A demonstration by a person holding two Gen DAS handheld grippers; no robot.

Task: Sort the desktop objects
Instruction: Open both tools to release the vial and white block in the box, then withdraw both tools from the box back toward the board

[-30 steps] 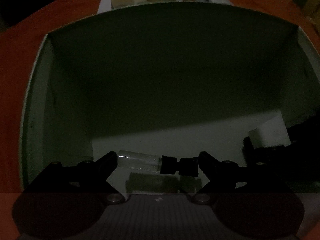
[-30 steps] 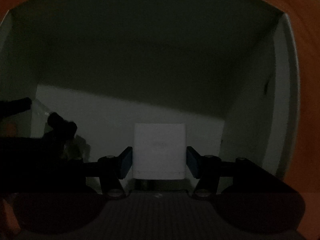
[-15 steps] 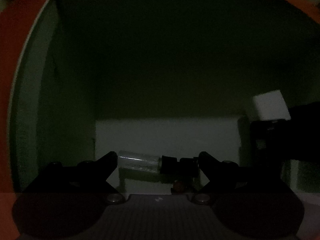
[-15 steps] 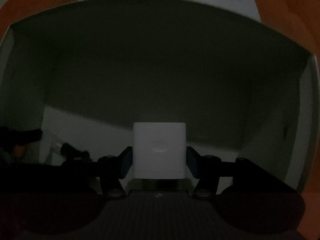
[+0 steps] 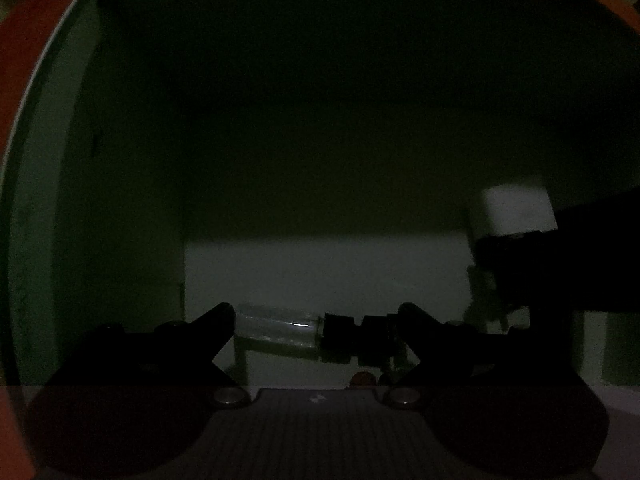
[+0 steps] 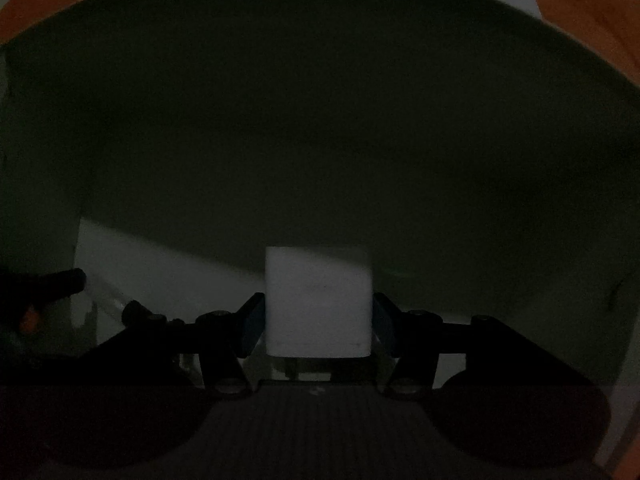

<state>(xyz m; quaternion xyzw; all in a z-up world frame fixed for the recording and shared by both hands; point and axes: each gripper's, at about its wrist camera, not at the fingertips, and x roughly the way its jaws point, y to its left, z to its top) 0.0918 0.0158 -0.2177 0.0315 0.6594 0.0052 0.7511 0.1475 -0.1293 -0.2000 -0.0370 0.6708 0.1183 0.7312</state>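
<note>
Inside the dim box, the left gripper jaws pinch a clear bottle (black-capped). The right gripper jaws clamp a white block at 6 o'clock.

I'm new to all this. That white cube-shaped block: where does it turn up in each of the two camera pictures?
Left wrist view: the white block sits at the right edge, mid-height, above the dark right gripper that carries it.
Right wrist view: the white block is at bottom centre, gripped between the right gripper fingers.
Shared landmark: the dim box wall behind everything.
</note>
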